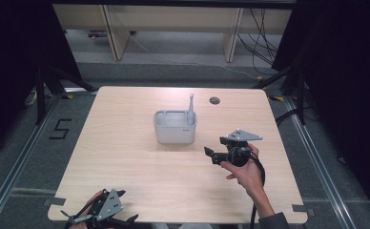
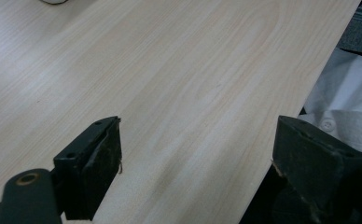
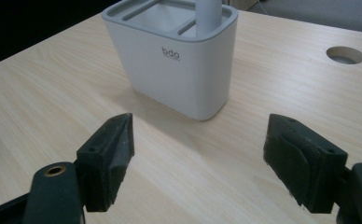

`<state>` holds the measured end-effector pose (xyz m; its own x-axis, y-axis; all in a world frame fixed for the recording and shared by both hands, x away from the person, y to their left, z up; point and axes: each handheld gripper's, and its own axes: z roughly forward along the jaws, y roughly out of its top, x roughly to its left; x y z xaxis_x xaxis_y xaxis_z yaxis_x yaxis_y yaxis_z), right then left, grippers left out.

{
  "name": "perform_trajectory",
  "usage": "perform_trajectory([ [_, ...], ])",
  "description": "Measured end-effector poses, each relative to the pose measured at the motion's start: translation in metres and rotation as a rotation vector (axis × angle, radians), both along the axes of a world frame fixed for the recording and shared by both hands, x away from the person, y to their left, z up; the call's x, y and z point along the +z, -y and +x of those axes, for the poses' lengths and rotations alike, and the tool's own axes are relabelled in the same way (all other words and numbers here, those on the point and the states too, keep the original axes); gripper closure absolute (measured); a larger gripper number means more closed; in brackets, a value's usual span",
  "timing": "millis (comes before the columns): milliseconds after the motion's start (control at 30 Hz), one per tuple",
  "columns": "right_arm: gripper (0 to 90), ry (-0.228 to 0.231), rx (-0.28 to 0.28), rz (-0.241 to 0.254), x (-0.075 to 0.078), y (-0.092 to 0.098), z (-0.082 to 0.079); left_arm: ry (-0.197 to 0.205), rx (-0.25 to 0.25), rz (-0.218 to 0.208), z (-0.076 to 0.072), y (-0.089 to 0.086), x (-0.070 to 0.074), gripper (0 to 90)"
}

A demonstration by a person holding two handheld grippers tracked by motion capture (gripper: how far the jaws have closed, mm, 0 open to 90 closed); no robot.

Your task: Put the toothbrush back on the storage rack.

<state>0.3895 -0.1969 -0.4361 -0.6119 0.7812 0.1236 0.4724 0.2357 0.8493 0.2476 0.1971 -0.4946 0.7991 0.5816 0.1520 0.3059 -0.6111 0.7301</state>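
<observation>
A grey-white holder (image 1: 174, 126) with several slots stands mid-table, and a grey stick-like utensil (image 1: 190, 109) rises upright from its right end. My right gripper (image 1: 209, 153), held in a hand, hovers just right of the holder and points at it, jaws open with nothing between them. From the right gripper view the holder (image 3: 177, 65) stands close ahead beyond the open jaws, with the utensil's handle (image 3: 209, 16) rising from a slot. My left gripper (image 1: 121, 206) rests at the table's near left edge, and its own view shows wide-open jaws over bare wood.
The light wooden table (image 1: 126, 157) has a round cable hole (image 1: 214, 100) behind the holder. Dark curtains flank both sides and cables lie on the floor at the back right. In the left gripper view, white clothing (image 2: 342, 112) shows past the table edge.
</observation>
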Motion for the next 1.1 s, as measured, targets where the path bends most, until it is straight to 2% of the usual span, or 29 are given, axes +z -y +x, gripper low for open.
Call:
perform_trajectory([
  [67, 24.9, 0.015, 0.008, -0.020, -0.001, 0.002, -0.002, -0.006, -0.009, 0.039, 0.000, -0.002, 0.002, 15.3],
  [133, 24.7, 0.001, -0.002, -0.015, -0.003, 0.002, -0.007, -0.007, -0.006, 0.035, 0.000, -0.001, 0.002, 15.3],
  [167, 24.7, 0.020, 0.009, -0.034, -0.004, 0.005, -0.007, -0.002, -0.006, 0.030, -0.001, -0.001, 0.002, 15.3],
  [233, 24.6, -0.004, 0.004, -0.013, -0.007, 0.004, -0.012, -0.002, -0.003, 0.024, -0.001, 0.000, 0.001, 15.3],
  [267, 24.5, -0.017, 0.004, -0.021, -0.008, 0.005, -0.014, -0.001, -0.003, 0.026, -0.001, -0.001, 0.001, 15.3],
  [333, 24.2, 0.010, 0.014, -0.040, -0.011, 0.007, -0.016, 0.000, -0.001, 0.019, -0.001, 0.000, 0.001, 15.3],
  [400, 24.1, -0.008, 0.007, -0.035, -0.013, 0.008, -0.020, -0.001, 0.001, 0.012, -0.002, 0.000, 0.001, 15.3],
  [433, 24.2, 0.002, 0.017, -0.048, -0.014, 0.010, -0.021, -0.001, 0.001, 0.013, -0.002, 0.000, 0.001, 15.3],
  [467, 24.1, -0.017, 0.014, -0.021, -0.016, 0.009, -0.023, 0.000, 0.000, 0.023, -0.001, 0.000, 0.001, 15.3],
  [500, 24.2, 0.001, 0.018, -0.041, -0.016, 0.011, -0.024, -0.005, -0.002, 0.027, -0.001, -0.001, 0.001, 15.3],
  [567, 24.0, -0.011, 0.015, -0.039, -0.018, 0.011, -0.028, -0.005, -0.005, 0.025, -0.001, 0.000, 0.001, 15.3],
  [600, 24.0, -0.033, 0.011, -0.032, -0.018, 0.010, -0.031, 0.000, -0.002, 0.024, -0.001, 0.000, 0.001, 15.3],
  [633, 24.1, -0.007, 0.027, -0.042, -0.020, 0.012, -0.031, 0.001, -0.003, 0.029, -0.001, -0.001, 0.001, 15.3],
  [667, 24.0, -0.017, 0.034, -0.039, -0.021, 0.011, -0.033, -0.005, -0.008, 0.043, -0.001, -0.001, 0.002, 15.3],
  [700, 24.0, -0.021, 0.026, -0.026, -0.023, 0.010, -0.036, -0.005, -0.003, 0.029, -0.001, -0.001, 0.001, 15.3],
  [767, 23.9, -0.009, 0.044, -0.047, -0.023, 0.011, -0.038, 0.000, 0.001, 0.023, -0.001, 0.000, 0.001, 15.3],
  [800, 23.9, -0.024, 0.043, -0.038, -0.024, 0.011, -0.041, 0.001, -0.005, 0.038, -0.001, -0.001, 0.002, 15.3],
  [833, 23.9, -0.031, 0.037, -0.039, -0.025, 0.010, -0.043, 0.002, -0.001, 0.025, -0.001, 0.000, 0.001, 15.3],
  [900, 23.6, -0.019, 0.065, -0.038, -0.027, 0.010, -0.044, 0.000, 0.000, 0.024, -0.001, 0.000, 0.001, 15.3],
  [1033, 23.2, -0.039, 0.051, -0.034, -0.029, 0.010, -0.052, 0.001, 0.000, 0.025, -0.001, 0.000, 0.001, 15.3],
  [1067, 23.1, -0.041, 0.052, -0.020, -0.030, 0.008, -0.054, 0.000, 0.000, 0.023, -0.001, 0.000, 0.001, 15.3],
  [1100, 22.8, -0.031, 0.063, -0.030, -0.031, 0.009, -0.055, 0.000, 0.001, 0.024, -0.001, 0.000, 0.001, 15.3],
])
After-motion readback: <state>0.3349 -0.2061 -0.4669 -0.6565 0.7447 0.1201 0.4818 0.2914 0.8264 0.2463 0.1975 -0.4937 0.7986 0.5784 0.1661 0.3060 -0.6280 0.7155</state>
